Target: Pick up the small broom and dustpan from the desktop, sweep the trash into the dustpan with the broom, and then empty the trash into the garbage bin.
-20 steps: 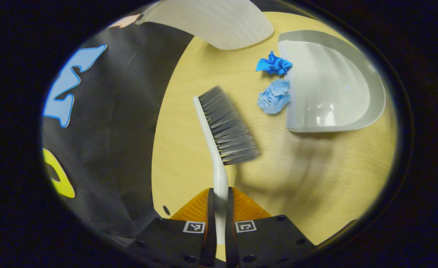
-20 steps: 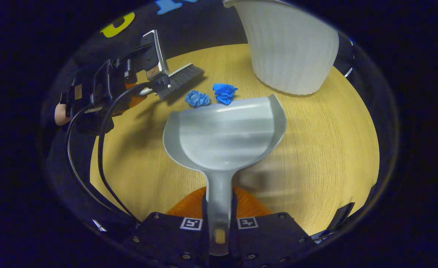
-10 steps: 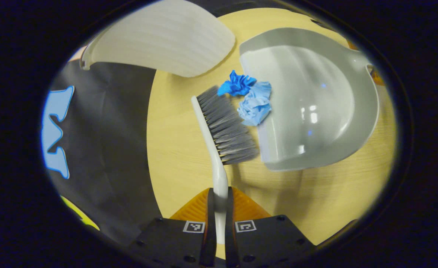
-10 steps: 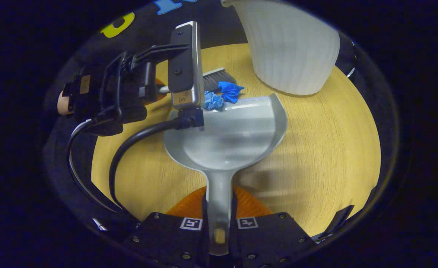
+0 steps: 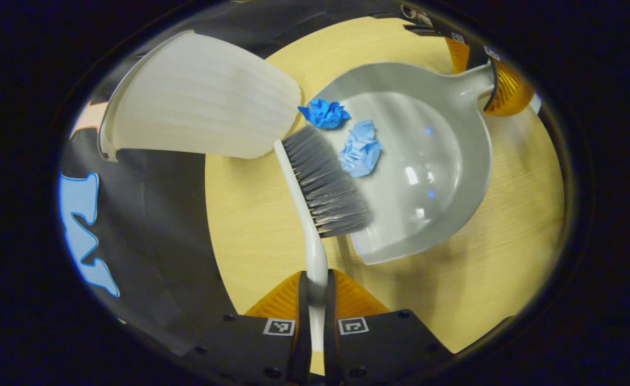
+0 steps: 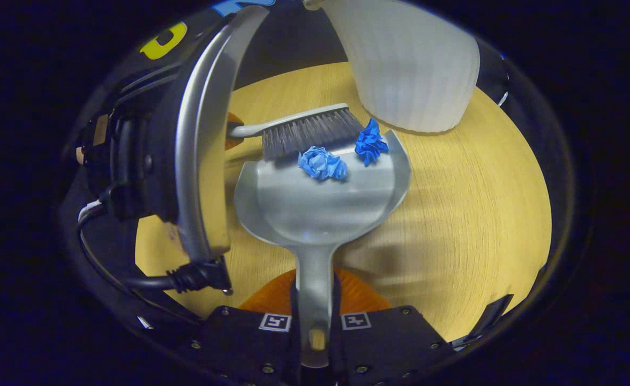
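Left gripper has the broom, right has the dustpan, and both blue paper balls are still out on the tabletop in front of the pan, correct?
Not quite. In the right gripper view the light blue paper ball already lies inside the dustpan; the dark blue paper ball sits at its front lip. The grips are as you say.

Both views share dustpan, close overhead.

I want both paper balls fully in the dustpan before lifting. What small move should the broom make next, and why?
Probably one more short push of the broom toward the dustpan's back. The light blue ball already lies inside, but the dark blue ball sits at the front lip near the garbage bin and might roll off.
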`<state>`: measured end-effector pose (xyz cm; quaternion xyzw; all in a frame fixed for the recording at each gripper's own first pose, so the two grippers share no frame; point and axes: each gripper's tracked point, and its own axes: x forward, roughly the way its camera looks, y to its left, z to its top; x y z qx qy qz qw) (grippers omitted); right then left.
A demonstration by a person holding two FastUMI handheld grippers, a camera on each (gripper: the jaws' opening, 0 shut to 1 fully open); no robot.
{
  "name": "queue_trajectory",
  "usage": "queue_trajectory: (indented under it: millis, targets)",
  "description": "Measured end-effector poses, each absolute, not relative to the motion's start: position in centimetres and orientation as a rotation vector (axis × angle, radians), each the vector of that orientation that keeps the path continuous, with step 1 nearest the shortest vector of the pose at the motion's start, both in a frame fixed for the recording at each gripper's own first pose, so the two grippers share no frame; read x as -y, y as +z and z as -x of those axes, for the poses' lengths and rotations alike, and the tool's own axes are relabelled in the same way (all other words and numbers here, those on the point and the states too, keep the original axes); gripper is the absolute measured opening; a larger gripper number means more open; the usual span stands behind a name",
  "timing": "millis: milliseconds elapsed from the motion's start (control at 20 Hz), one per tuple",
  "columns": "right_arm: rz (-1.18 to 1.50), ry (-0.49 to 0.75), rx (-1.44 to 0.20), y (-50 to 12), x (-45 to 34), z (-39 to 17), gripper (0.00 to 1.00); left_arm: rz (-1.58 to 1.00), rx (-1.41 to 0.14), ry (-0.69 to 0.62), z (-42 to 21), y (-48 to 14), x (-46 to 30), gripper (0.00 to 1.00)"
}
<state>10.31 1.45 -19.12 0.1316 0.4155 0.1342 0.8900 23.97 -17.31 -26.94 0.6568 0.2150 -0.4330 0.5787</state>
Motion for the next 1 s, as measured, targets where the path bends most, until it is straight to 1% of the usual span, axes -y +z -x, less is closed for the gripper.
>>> queue_trajectory:
  millis: [200, 350, 400, 450, 500, 550, 600, 750, 800, 900, 950, 1000]
  targets:
    - [-0.274, 0.276, -0.85, -18.6, -1.6, -10.9, 0.19, -1.513, -0.501, -1.059, -22.8, -26.2, 17.3, 0.15]
    - [-0.285, 0.264, -0.836, -18.8, -1.4, -11.1, 0.19, -1.486, -0.51, -1.039, -23.4, -26.0, 17.2, 0.15]
    - [-0.278, 0.253, -0.841, -19.1, -1.1, -11.0, 0.19, -1.459, -0.523, -1.026, -23.5, -26.1, 17.0, 0.15]
    - [-0.273, 0.25, -0.838, -19.4, -1.4, -11.1, 0.19, -1.433, -0.54, -1.012, -23.3, -26.0, 16.8, 0.17]
    - [-0.274, 0.247, -0.834, -19.6, -1.6, -11.4, 0.19, -1.404, -0.555, -0.996, -23.3, -26.1, 16.3, 0.15]
    - [-0.28, 0.244, -0.831, -19.8, -1.9, -11.5, 0.19, -1.374, -0.569, -0.978, -23.0, -26.3, 16.1, 0.17]
    - [-0.285, 0.236, -0.826, -19.8, -1.9, -11.7, 0.2, -1.341, -0.584, -0.959, -22.9, -26.4, 15.7, 0.15]
    - [-0.3, 0.217, -0.796, -19.2, -1.8, -11.7, 0.19, -1.215, -0.633, -0.901, -22.9, -27.8, 14.6, 0.15]
    - [-0.308, 0.218, -0.776, -19.0, -1.9, -11.8, 0.2, -1.165, -0.655, -0.878, -22.5, -28.2, 14.3, 0.17]
    - [-0.324, 0.219, -0.746, -18.8, -2.3, -12.1, 0.2, -1.066, -0.694, -0.827, -21.7, -28.6, 13.4, 0.18]
    - [-0.329, 0.219, -0.728, -18.8, -2.3, -12.2, 0.19, -1.021, -0.714, -0.798, -21.7, -28.4, 12.8, 0.18]
    - [-0.327, 0.221, -0.714, -18.7, -2.3, -12.4, 0.2, -0.978, -0.733, -0.77, -21.6, -28.6, 12.3, 0.15]
